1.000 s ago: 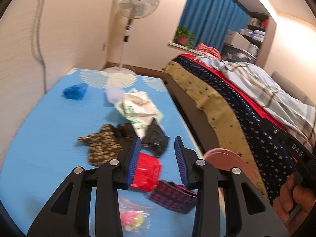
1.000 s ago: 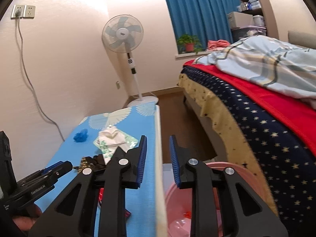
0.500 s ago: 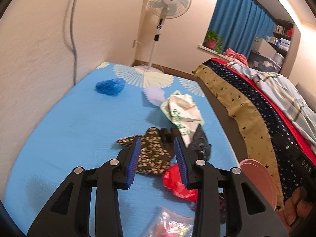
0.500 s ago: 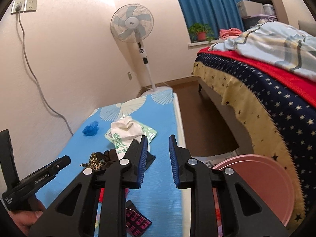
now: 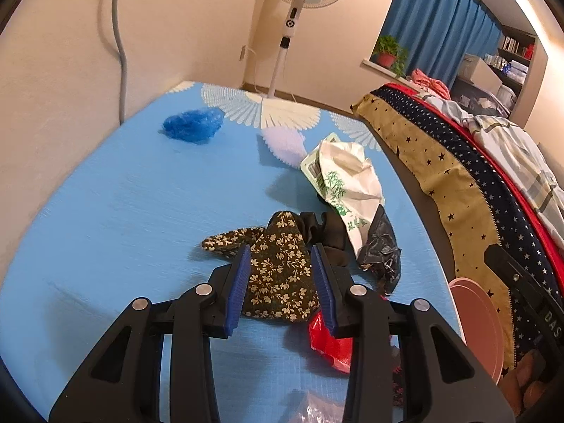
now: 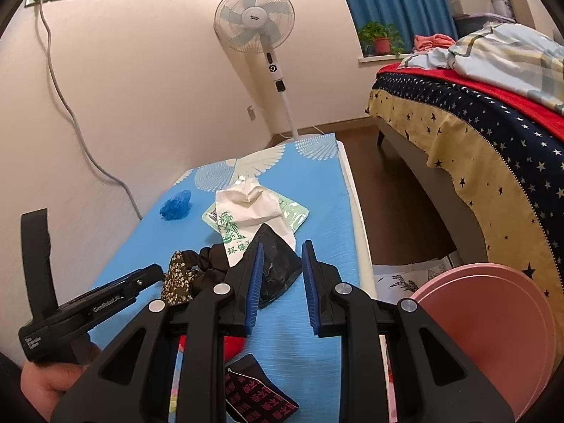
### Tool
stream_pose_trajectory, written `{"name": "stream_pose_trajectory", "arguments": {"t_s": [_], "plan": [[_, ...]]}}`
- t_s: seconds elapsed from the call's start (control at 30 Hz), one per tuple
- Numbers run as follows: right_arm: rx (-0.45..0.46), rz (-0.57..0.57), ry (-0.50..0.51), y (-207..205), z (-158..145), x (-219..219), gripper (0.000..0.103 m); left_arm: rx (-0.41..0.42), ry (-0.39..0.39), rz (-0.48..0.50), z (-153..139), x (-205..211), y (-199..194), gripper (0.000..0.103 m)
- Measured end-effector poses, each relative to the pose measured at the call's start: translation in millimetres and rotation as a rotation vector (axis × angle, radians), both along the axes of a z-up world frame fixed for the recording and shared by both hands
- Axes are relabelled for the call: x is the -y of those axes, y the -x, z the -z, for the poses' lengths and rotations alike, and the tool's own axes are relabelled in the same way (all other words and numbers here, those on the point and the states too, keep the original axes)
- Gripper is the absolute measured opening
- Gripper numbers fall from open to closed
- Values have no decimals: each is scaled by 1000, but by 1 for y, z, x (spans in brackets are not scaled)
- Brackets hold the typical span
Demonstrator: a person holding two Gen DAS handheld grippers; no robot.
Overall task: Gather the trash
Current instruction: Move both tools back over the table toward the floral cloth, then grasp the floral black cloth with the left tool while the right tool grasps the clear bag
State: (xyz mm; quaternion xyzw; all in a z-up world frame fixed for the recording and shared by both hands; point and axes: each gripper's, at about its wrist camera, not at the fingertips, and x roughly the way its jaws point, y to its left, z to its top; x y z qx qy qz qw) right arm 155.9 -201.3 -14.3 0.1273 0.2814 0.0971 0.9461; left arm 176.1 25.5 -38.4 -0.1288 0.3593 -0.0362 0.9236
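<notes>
Between the parted jaws of the left tongs, nothing is gripped; a floral-patterned cloth is seen through the gap, lying on the blue table just ahead of the tips. A red wrapper is found beneath the right-hand jaw, and a black scrunchie just past the cloth. Further ahead and to the right, a crumpled white bag printed with green bamboo is laid over a dark plastic bag. A blue plastic wad is placed well ahead to the left.

The right tongs are held narrowly apart and empty, with the dark plastic bag seen just beyond their tips. A dark wrapper with red print is found under them, near the table's front. To their right, off the table edge, a pink basin is placed beside the bed. The left tongs are seen to their left, held by a hand.
</notes>
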Motion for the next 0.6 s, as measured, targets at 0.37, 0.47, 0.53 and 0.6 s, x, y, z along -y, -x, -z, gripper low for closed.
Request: {"name": "stream_pose_trajectory", "arguments": {"t_s": [0.37,0.47,0.53,0.6], "plan": [[-28,4,-8,-5,9,7,23,-78,-4,13,20,5,-16,38],[-28,-6,-1,-6,9,4,23,-93,-6,24,23,8,-19,38],[-33,-11,-4,-6,10,2,23,-103,-9,30,24,9,-19,35],[-34,-18,-3,-6,11,0,23,-120,-19,36,26,8,-21,16]]}}
